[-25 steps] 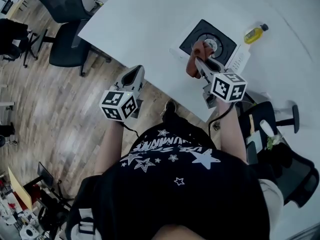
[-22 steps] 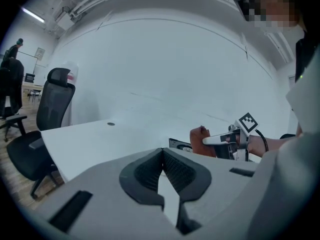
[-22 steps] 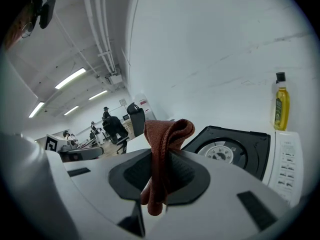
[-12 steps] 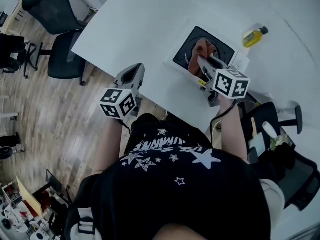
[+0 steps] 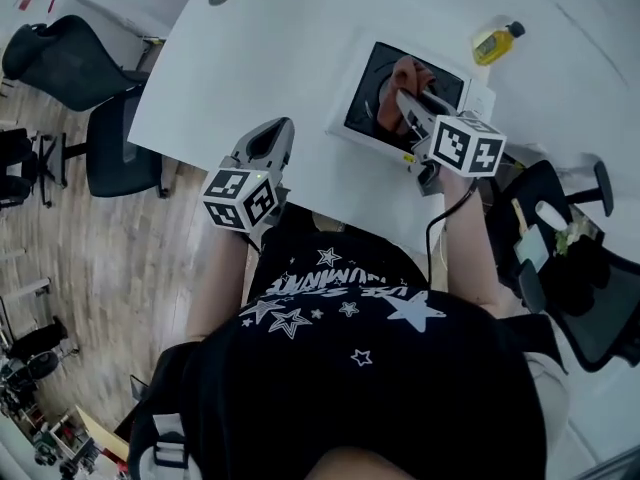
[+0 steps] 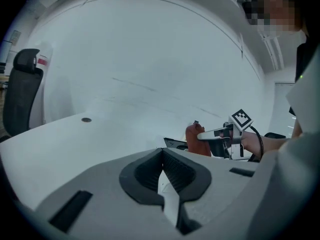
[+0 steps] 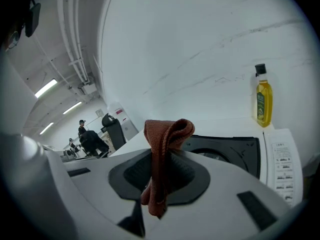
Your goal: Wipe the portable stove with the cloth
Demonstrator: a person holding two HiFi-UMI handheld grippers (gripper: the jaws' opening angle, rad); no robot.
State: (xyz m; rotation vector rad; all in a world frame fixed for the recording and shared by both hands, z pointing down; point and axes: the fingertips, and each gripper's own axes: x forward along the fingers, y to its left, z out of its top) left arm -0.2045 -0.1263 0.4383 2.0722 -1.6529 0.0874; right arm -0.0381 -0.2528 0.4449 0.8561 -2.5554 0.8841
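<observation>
The portable stove [image 5: 372, 78] has a black top in a white frame and lies on the white table [image 5: 270, 48] at the right. A rust-red cloth [image 5: 388, 106] hangs folded from my right gripper [image 5: 402, 99], which is shut on it just above the stove's burner. In the right gripper view the cloth [image 7: 162, 149] stands up between the jaws, with the stove [image 7: 235, 149] behind it. My left gripper [image 5: 272, 140] is shut on nothing and hovers over the table's near edge, left of the stove. From it I see the cloth [image 6: 194, 140] and the right gripper [image 6: 220, 134].
A yellow oil bottle [image 5: 495, 41] stands behind the stove on the right; it also shows in the right gripper view as the bottle [image 7: 263, 96] beyond the stove's white control panel [image 7: 282, 159]. Black office chairs [image 5: 90, 98] stand left of the table and one chair [image 5: 580, 268] at the right.
My right gripper has carried the cloth from the stove's near edge to over its burner. The left gripper has kept its place by the table edge.
</observation>
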